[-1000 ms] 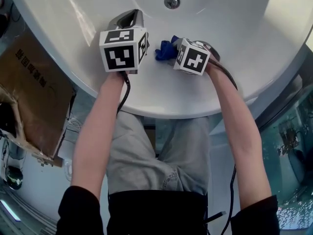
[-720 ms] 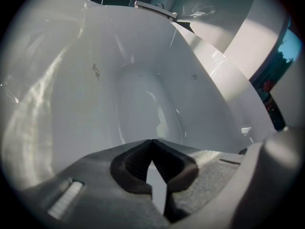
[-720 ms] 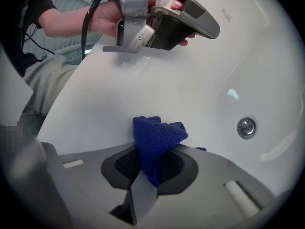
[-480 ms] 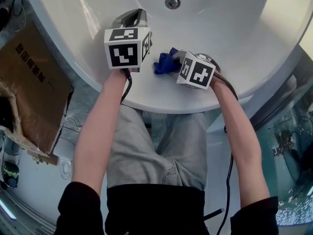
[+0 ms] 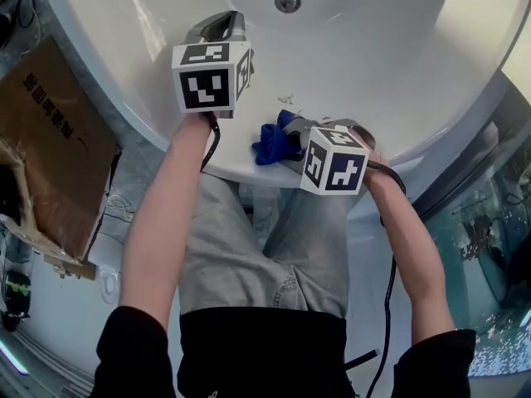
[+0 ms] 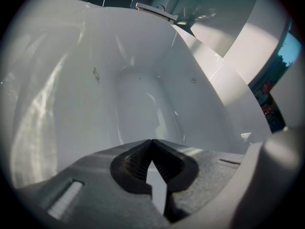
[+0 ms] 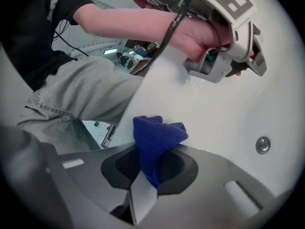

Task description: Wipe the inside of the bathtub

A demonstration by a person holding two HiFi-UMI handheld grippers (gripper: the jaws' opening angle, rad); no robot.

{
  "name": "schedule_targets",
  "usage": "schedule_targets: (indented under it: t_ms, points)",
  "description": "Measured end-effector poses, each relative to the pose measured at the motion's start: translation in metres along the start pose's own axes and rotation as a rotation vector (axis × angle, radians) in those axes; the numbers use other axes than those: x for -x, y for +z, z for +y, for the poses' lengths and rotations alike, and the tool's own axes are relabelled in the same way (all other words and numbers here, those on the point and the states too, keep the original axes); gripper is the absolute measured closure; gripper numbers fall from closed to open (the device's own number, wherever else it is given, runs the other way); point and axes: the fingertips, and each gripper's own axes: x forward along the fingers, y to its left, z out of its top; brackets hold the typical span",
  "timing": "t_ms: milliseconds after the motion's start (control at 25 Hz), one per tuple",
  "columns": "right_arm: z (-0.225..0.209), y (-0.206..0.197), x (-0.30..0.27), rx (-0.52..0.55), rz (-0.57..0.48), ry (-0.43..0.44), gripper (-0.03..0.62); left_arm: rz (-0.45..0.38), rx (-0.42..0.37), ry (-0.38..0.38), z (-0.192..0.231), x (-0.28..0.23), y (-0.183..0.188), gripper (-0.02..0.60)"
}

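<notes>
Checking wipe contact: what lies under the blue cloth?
White glossy bathtub wall shows around the blue fabric cloth pinched by the right gripper; the patch directly beneath is covered, contact unclear.

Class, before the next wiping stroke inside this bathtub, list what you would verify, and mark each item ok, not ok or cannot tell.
1. Grip on blue cloth: ok; the right gripper has its jaws shut on it.
2. State of left gripper: ok; jaws together, nothing between them.
3. Contact of blue cloth with bathtub: cannot tell; it sits by the near rim.
4. Way toward the drain free of objects: ok.
5. Gap between left gripper and blue cloth: ok; they are apart, side by side.
</notes>
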Motion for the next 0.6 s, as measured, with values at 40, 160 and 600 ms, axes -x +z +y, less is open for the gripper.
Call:
schedule_targets:
  t_ms: [40, 160, 600]
  points:
    - [0.006, 0.002, 0.001, 0.008, 0.003, 0.007, 0.522, 0.0, 0.001, -0.001, -0.001, 0.001, 0.0, 0.58]
    - [0.023, 0.007, 0.006, 0.021, 0.0, 0.033, 0.522, 0.001, 0.001, -0.006, -0.004, 0.001, 0.0, 0.58]
    - [0.0, 0.016, 0.021, -0.057, -0.077, 0.004, 0.522, 0.001, 0.005, -0.012, -0.009, -0.005, -0.002, 0.58]
